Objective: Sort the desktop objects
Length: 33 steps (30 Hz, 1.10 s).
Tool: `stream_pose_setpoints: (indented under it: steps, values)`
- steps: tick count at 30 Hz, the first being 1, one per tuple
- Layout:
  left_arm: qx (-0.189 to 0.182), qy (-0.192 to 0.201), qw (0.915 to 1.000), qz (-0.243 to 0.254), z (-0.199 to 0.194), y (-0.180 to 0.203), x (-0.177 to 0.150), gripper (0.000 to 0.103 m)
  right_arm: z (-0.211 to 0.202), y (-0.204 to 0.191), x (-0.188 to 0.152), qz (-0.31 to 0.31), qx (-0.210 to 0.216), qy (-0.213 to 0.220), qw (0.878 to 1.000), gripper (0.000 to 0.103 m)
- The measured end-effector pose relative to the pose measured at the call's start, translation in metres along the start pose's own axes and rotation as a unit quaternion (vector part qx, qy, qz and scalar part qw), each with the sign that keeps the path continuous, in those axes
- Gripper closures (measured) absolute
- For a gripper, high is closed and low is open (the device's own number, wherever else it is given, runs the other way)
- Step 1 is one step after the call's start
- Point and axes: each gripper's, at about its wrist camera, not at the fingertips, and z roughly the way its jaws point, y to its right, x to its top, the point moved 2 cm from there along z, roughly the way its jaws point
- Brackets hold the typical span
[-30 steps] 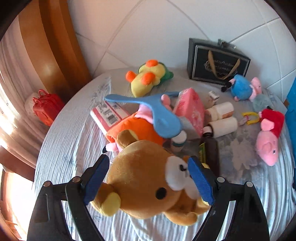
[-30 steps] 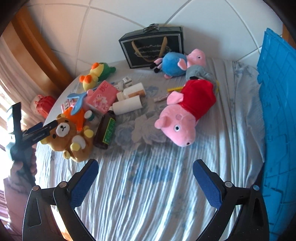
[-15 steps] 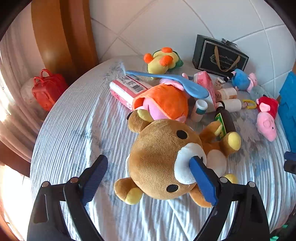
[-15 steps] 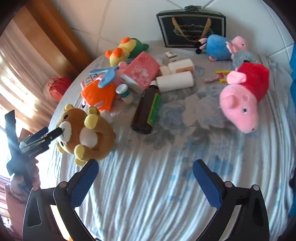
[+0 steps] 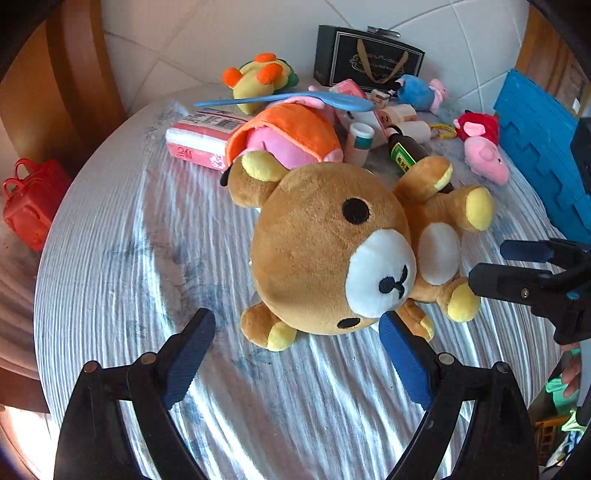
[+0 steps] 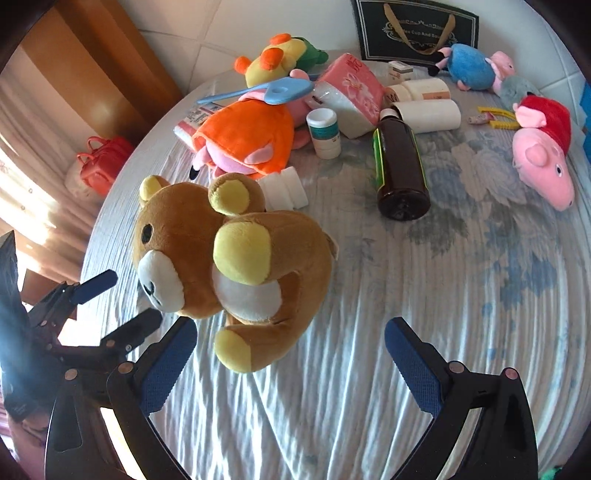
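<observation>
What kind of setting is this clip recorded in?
Probably a room in a home: a round table under a striped floral cloth, strewn with plush toys such as a brown bear, beside a tiled wall and a curtained window.

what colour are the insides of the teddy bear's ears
Yellow, on a brown teddy bear; the ears show best in the right wrist view.
</observation>
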Motion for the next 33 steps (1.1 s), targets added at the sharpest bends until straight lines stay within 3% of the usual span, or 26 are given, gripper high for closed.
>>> stream_pose_setpoints:
  steps: [5, 12, 16, 23, 24, 27, 33]
  values:
    - [-0.005, -0.010, 0.9997, 0.023, 0.018, 0.007, 0.003, 0.012, 0.013, -0.002, 0.000, 0.013, -0.027, -0.002, 1.000, 0.000]
    - [-0.007, -0.009, 0.9988, 0.047, 0.029, 0.013, 0.010, 0.012, 0.036, -0.004, -0.001, 0.034, -0.028, -0.012, 0.999, 0.000]
    - [-0.017, -0.016, 0.9990, 0.039, 0.039, 0.012, 0.017, 0.012, 0.044, -0.005, 0.003, 0.044, -0.014, -0.007, 0.999, 0.000]
    - [-0.017, -0.010, 0.9990, 0.041, 0.049, 0.012, 0.025, 0.012, 0.054, -0.003, 0.014, 0.038, -0.033, -0.006, 0.999, 0.000]
    - [-0.019, -0.007, 0.9989, 0.041, 0.050, 0.012, 0.026, 0.015, 0.055, -0.003, 0.015, 0.040, -0.028, -0.006, 0.999, 0.002]
    - [-0.022, -0.001, 0.9986, 0.048, 0.048, 0.013, 0.026, 0.022, 0.054, -0.009, 0.015, 0.030, -0.003, 0.001, 1.000, 0.032]
    - [-0.021, 0.012, 0.9990, 0.039, 0.035, 0.011, 0.019, 0.026, 0.044, -0.022, 0.010, 0.002, -0.015, 0.017, 1.000, 0.034]
